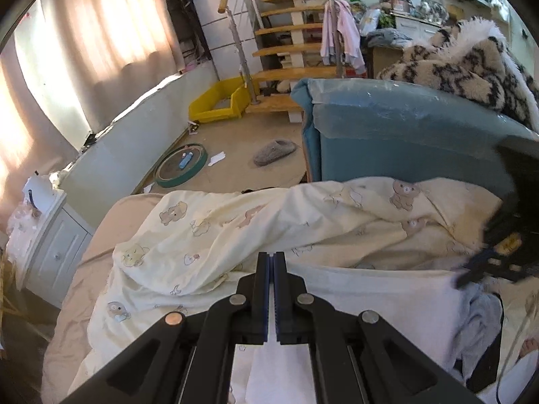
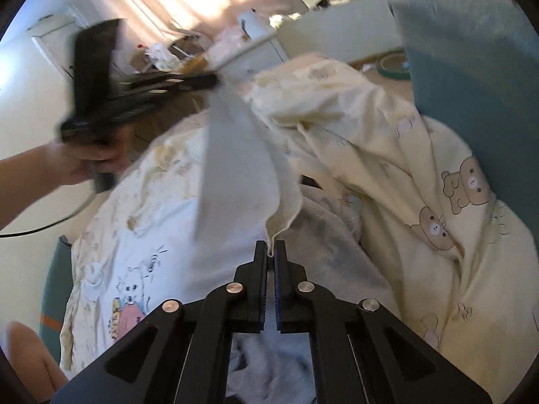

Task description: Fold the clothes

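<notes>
- Right black two-finger tool (image 2: pixel 270 247) clamped on white cotton garment's (image 2: pixel 235 155) hem, lifted over cream bear-print duvet (image 2: pixel 421 168).
- Left black tool (image 1: pixel 270 259) closed, seemingly pinching another edge.
- Mid-fold, probably; next: keeping edges taut.

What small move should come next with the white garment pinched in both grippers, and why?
Probably draw the two grippers apart to pull the edge taut. The left gripper and the right gripper are both shut on the white cotton garment with a cartoon print, which hangs slack and twisted between them above the cream bear-print duvet, so it is not yet flat enough to fold.
</notes>
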The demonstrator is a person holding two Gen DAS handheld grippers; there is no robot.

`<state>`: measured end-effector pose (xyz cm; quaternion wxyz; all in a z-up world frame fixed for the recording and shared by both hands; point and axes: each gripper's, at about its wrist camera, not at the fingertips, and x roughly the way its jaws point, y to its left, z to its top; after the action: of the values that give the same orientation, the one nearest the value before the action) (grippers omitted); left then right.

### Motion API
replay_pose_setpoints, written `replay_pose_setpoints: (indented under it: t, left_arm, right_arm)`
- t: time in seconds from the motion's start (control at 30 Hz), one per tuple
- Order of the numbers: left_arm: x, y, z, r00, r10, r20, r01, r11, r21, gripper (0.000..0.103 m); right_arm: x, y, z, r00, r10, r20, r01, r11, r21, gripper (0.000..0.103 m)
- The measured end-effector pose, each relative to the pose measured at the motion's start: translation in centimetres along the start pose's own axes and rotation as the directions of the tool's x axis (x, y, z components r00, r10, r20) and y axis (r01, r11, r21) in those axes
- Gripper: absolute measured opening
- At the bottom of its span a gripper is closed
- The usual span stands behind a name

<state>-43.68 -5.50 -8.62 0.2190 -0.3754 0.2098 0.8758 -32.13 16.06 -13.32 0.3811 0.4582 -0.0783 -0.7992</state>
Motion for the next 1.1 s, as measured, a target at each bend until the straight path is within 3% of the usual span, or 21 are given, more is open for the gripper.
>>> replay_pose_setpoints:
  t: [0.17, 0.37, 0.53, 0.63, 0.73, 0.8, 0.9, 0.97, 1.03, 1.07, 1.1]
  left_arm:
    - [0.3, -0.1, 0.1, 1.000, 0.025, -0.007, -0.025, 1.000, 0.004, 0.002]
    - [-2.4, 1.5, -2.5, 0.999, 0.032, 0.002, -0.031, 0.998, -0.049, 0.002]
    - [-9.3, 3.4, -7.8, 0.997, 0.028, 0.065, -0.016, 0.984, -0.175, 0.002]
    - [-12.7, 4.1, -13.0, 0.998, 0.051, 0.047, -0.038, 0.968, -0.247, 0.002]
    - [-14.5, 4.3, -20.2, 0.997, 0.069, -0.033, -0.076, 0.947, -0.313, 0.002]
    - [-13.9, 4.0, -25.5, 0.989, 0.069, -0.128, -0.110, 0.932, -0.345, 0.002]
    - [-11.0, 2.4, -32.7, 0.953, 0.054, -0.297, -0.164, 0.919, -0.359, 0.004]
    - [-10.0, 1.8, -35.1, 0.936, 0.075, -0.344, -0.212, 0.900, -0.382, 0.004]
    - [-10.5, 2.5, -36.5, 0.936, 0.082, -0.343, -0.244, 0.853, -0.462, 0.004]
    - [-11.0, 2.8, -36.8, 0.940, 0.086, -0.331, -0.247, 0.839, -0.484, 0.004]
    - [-11.7, 3.0, -37.0, 0.940, 0.101, -0.327, -0.258, 0.835, -0.486, 0.005]
  right_arm:
    - [-0.4, 4.0, -0.2, 0.999, 0.034, -0.026, -0.036, 0.996, -0.078, 0.003]
    - [-0.2, 9.6, -0.8, 0.990, 0.097, -0.098, -0.116, 0.970, -0.216, 0.003]
    - [-0.1, 14.3, -1.2, 0.976, 0.141, -0.164, -0.188, 0.928, -0.322, 0.003]
    - [0.0, 17.1, -1.5, 0.965, 0.162, -0.205, -0.231, 0.895, -0.382, 0.003]
    - [2.9, 20.8, -4.9, 0.925, 0.192, -0.328, -0.327, 0.842, -0.429, 0.003]
    - [6.2, 22.5, -8.7, 0.890, 0.184, -0.418, -0.374, 0.817, -0.438, 0.003]
    - [11.9, 23.2, -14.2, 0.849, 0.130, -0.512, -0.386, 0.814, -0.433, 0.004]
    - [14.2, 22.9, -16.6, 0.835, 0.099, -0.542, -0.372, 0.826, -0.422, 0.008]
    - [16.0, 22.3, -18.6, 0.826, 0.033, -0.563, -0.327, 0.842, -0.429, 0.010]
    - [16.0, 21.7, -19.2, 0.819, 0.037, -0.572, -0.328, 0.849, -0.414, 0.011]
    - [15.3, 21.2, -19.4, 0.814, 0.053, -0.579, -0.339, 0.852, -0.399, 0.018]
